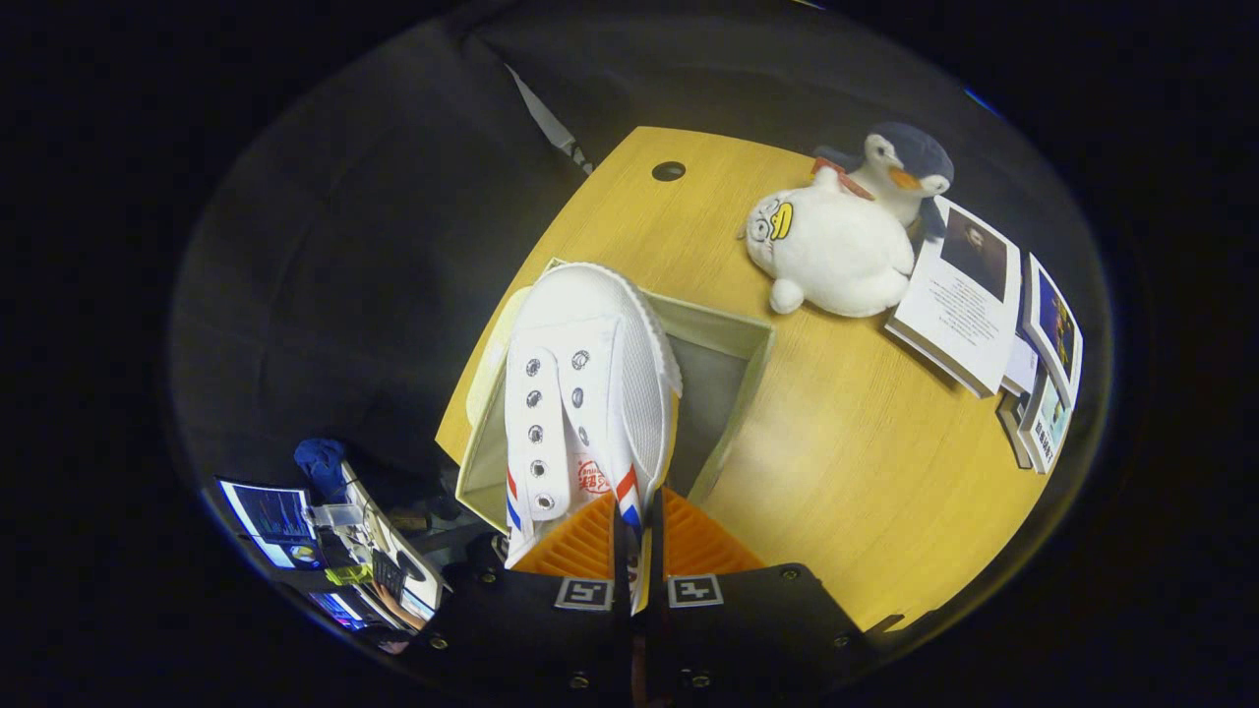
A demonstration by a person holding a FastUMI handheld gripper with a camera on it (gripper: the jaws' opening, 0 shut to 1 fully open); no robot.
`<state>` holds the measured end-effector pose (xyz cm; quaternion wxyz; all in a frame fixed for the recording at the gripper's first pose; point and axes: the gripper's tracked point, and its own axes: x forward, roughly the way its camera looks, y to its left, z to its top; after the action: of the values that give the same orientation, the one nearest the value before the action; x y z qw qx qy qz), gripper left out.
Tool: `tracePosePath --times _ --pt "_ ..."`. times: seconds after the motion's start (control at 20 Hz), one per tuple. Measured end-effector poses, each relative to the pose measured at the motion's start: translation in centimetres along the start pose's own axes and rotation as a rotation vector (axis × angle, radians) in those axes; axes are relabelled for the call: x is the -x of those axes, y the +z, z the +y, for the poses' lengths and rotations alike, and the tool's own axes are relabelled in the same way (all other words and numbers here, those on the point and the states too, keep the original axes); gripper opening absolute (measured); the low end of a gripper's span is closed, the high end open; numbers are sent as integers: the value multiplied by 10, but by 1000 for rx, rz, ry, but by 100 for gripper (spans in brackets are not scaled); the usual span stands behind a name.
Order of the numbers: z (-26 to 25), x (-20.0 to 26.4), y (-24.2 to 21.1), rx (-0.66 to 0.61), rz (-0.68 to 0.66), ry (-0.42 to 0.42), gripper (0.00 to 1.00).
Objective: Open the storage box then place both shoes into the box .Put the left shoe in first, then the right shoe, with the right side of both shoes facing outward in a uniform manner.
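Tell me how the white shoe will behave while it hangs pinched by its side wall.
The shoe looks like thin canvas, so probably light, and the wall may fold in the grip. The gripper pinches only its heel-end edge, jaws nearly closed, so the toe likely sags or swings over the box. Its lace-less tongue seems loose and may flap.

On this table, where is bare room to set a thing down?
Bare wood lies between the storage box and the books, and behind the box near the round hole. Crowded: plush toys and books. The gripper is shut on the white shoe.
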<state>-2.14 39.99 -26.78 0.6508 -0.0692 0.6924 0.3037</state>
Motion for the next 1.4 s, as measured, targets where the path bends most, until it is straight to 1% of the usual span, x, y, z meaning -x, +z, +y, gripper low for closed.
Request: tracePosePath --times 0.25,0.3,0.35,0.4,0.45,0.55,0.6,0.8,1.0,1.1,1.15,1.3,1.4 --pt "0 -14 4 14 17 -38 6" --pt "3 -17 3 12 24 -24 6" --pt "12 -17 4 3 22 20 10" --pt "16 -13 6 -5 5 42 30" --pt "19 -7 11 -7 -20 63 38" --pt "17 15 14 11 -74 68 77" --pt "15 26 12 20 -105 71 84" --pt "-10 80 -2 6 -267 70 84" --pt "-48 138 -12 -32 -482 12 83" --pt "-68 169 -19 -40 -613 -47 83" --pt "-82 186 -24 -39 -684 -92 84" --pt "-108 241 -29 -69 -935 -211 83" --pt "-123 279 -42 -85 -1104 -303 83"
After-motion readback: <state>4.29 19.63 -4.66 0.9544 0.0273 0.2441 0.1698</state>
